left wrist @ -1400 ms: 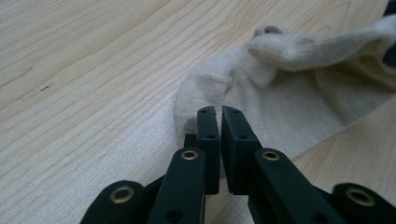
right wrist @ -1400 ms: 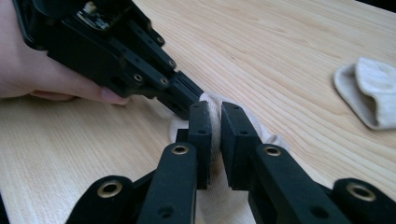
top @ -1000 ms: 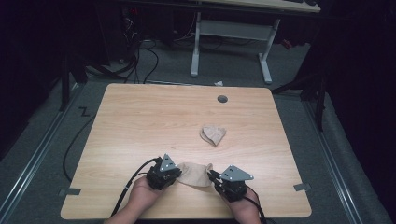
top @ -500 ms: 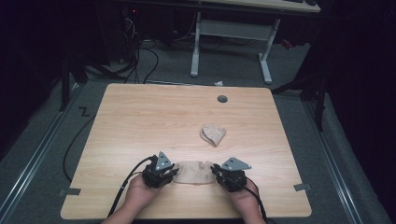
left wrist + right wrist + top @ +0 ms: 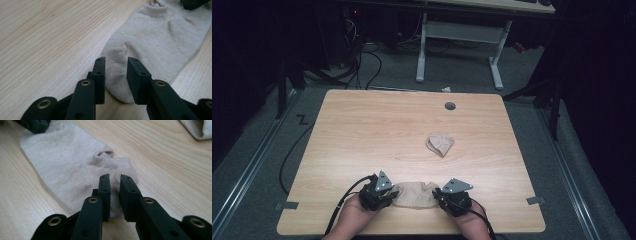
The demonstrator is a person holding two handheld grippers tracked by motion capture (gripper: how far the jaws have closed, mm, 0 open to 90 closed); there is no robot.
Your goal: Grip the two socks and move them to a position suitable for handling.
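Observation:
A beige ankle sock [image 5: 414, 195] lies flat near the table's front edge, between my two grippers. The left gripper [image 5: 392, 195] stands at its toe end. In the left gripper view the jaws [image 5: 116, 60] straddle the toe [image 5: 117, 82] with a clear gap, open. At the cuff end is the right gripper [image 5: 438, 196]. Its jaws [image 5: 115, 177] stand a narrow gap apart over the sock's edge [image 5: 112, 167], and the fabric there lies flat. A second beige sock [image 5: 440, 144] sits crumpled mid-table, apart from both.
The wooden table [image 5: 362, 135] has a cable hole [image 5: 450, 106] at the back. The crumpled sock's edge [image 5: 200, 128] shows at the top right of the right gripper view. Cables trail off the front edge. A desk frame [image 5: 457, 40] stands beyond the table.
Both hands have shifted only slightly at the ends of the flat sock, and the right gripper has turned a little. Neither sock has moved.

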